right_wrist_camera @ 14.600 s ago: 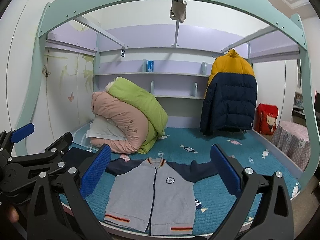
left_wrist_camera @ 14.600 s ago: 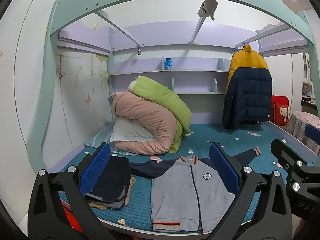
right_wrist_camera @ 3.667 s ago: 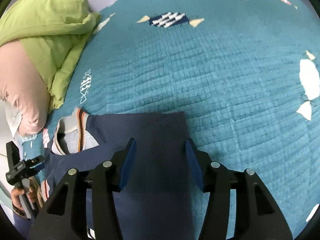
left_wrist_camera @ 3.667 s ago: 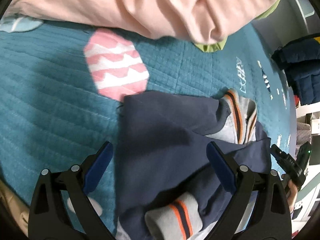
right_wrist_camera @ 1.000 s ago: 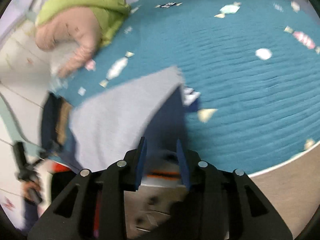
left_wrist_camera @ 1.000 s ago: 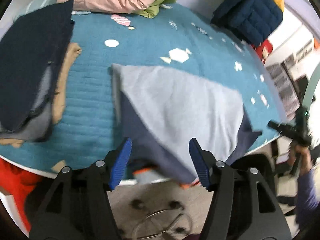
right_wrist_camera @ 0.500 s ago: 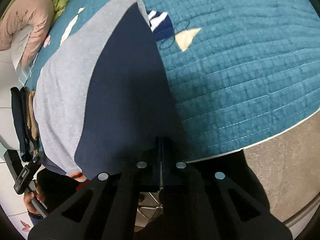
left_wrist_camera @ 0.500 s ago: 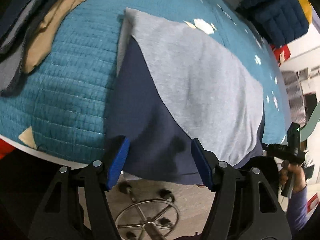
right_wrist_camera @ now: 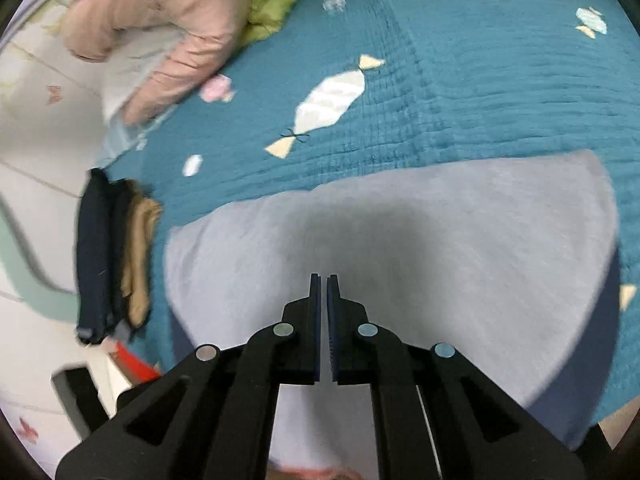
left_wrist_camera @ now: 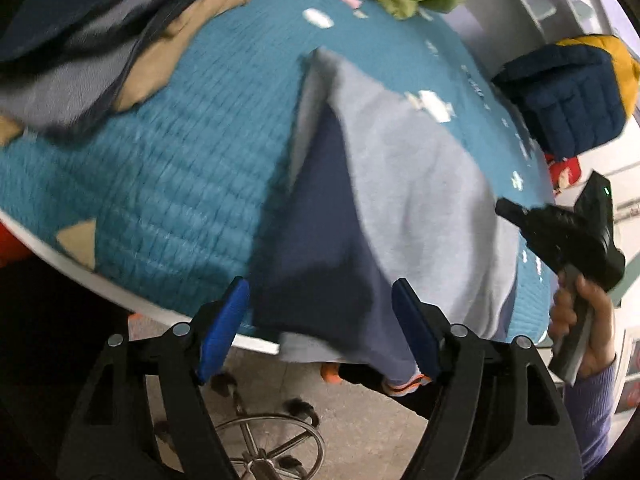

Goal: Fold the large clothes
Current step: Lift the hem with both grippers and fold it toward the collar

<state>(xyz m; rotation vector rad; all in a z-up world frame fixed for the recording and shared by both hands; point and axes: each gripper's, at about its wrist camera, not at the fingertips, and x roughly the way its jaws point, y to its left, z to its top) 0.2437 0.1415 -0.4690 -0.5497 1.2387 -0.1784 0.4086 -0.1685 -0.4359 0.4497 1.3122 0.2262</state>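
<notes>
So the grey and navy jacket [left_wrist_camera: 400,184] is lying back-up on the teal bed cover [left_wrist_camera: 168,184], filling the centre of the left wrist view, with its hem and orange-striped cuffs hanging off the bed edge at the bottom. Looks to me like we're mid-fold: sleeves already tucked in, and the body still needs folding in half.

The left gripper [left_wrist_camera: 320,320] sits at the bottom centre of its frame, right at that overhanging edge. Its fingers are opening, with the navy sleeve layer between them, but the blue pads don't seem to press on the cloth, so I'd call it released.

The right gripper [right_wrist_camera: 324,316] is at the bottom centre of its own view, hovering over the grey back panel [right_wrist_camera: 400,240]. Fingers clenched tight together with nothing in them. You can also spot it at the right edge of the left wrist view, held by the person's hand [left_wrist_camera: 580,320].

A stack of already folded clothes [right_wrist_camera: 112,256] waits at the left of the right wrist view.

Next move, my guess: both grippers need to pinch the hanging hem at its two corners and carry it up toward the collar end. The right one has to open first, and the layers could slip apart if only the top one gets grabbed.
</notes>
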